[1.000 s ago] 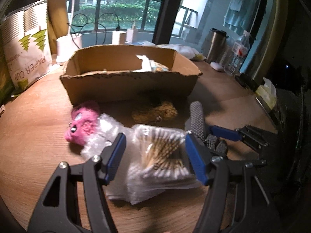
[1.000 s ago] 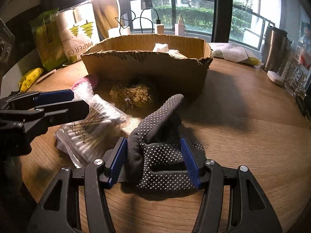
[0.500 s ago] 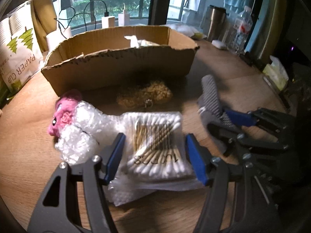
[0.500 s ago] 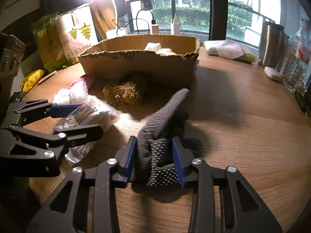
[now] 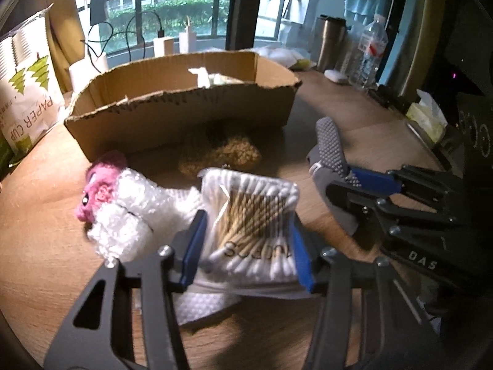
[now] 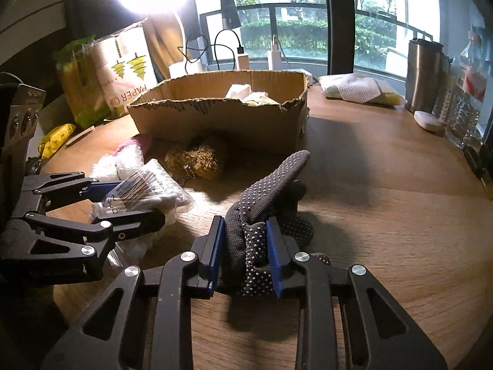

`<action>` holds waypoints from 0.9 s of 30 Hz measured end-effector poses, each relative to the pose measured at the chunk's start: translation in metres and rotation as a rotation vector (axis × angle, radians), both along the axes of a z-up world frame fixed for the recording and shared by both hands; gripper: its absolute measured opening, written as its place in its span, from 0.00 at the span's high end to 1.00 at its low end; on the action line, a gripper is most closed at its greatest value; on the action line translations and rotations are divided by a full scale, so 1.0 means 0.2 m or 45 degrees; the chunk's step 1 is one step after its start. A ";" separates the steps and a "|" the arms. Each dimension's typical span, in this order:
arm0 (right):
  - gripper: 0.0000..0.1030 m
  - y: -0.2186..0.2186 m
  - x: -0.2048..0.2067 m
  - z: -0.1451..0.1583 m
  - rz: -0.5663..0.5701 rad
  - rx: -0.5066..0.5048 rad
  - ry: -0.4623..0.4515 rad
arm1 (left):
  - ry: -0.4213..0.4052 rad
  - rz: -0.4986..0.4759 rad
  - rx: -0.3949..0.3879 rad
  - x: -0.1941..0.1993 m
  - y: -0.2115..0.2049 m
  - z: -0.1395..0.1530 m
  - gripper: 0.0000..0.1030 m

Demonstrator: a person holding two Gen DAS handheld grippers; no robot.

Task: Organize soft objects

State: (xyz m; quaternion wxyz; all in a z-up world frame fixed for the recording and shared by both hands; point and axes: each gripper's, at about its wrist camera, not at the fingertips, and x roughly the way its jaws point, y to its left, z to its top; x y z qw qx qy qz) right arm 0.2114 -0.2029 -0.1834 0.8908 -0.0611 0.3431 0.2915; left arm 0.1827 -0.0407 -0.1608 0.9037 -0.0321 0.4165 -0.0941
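Right gripper (image 6: 243,252), jaws just closing, pinches the grey dotted fabric glove (image 6: 265,203) on the wooden tabletop (image 6: 385,231). Left gripper (image 5: 246,246), also closing, clamps the clear bag of cotton swabs (image 5: 255,215). Torn brown cardboard box (image 5: 172,114) lies straight ahead of both, nearer the left.

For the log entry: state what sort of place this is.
Probably a home or apartment room: a wooden table by a balcony window with greenery outside, chargers plugged in on the sill, and a steel tumbler and water bottle among everyday clutter.
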 end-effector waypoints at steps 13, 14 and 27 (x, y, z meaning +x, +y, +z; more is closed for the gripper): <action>0.73 0.10 -0.04 0.12 0.048 -0.003 -0.063 | -0.084 0.042 -0.064 -0.06 0.12 0.11 0.50; 0.73 0.11 -0.05 0.13 0.052 -0.005 -0.067 | -0.091 0.047 -0.068 -0.06 0.13 0.12 0.50; 0.73 0.24 -0.04 0.23 0.103 -0.027 -0.114 | -0.161 0.107 -0.111 -0.06 0.29 0.20 0.50</action>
